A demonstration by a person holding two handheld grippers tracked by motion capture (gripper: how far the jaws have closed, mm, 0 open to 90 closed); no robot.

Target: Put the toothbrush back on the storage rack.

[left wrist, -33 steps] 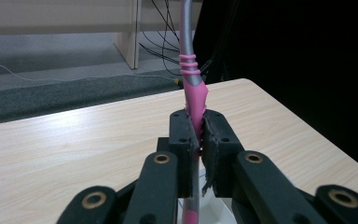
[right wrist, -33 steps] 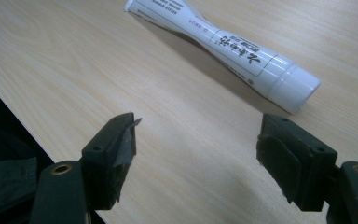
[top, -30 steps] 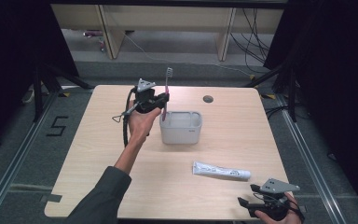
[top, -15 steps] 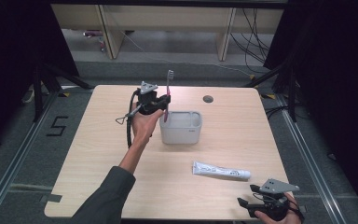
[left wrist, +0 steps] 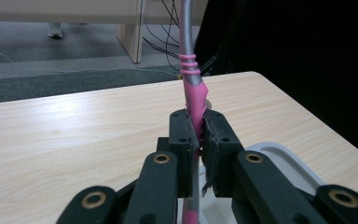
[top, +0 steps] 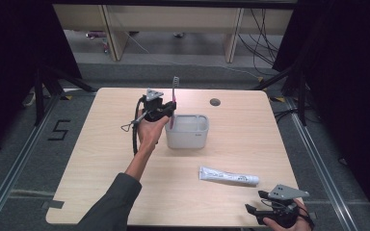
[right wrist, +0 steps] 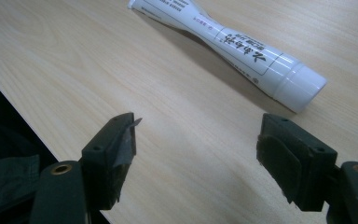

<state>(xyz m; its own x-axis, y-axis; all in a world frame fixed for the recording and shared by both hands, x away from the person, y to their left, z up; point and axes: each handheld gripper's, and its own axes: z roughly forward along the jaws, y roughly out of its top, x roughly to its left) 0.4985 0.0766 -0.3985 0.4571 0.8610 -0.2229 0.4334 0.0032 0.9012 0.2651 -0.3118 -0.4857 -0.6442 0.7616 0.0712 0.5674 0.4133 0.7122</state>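
Pink-and-grey plastic toothbrush (top: 174, 98) upright at the rim of a white plastic tub (top: 187, 131), clamped in the left gripper (top: 166, 111); right gripper (top: 262, 211) jaws apart at the table's (top: 96, 159) near edge, near a white toothpaste tube (top: 228, 176) printed with unreadable black characters.
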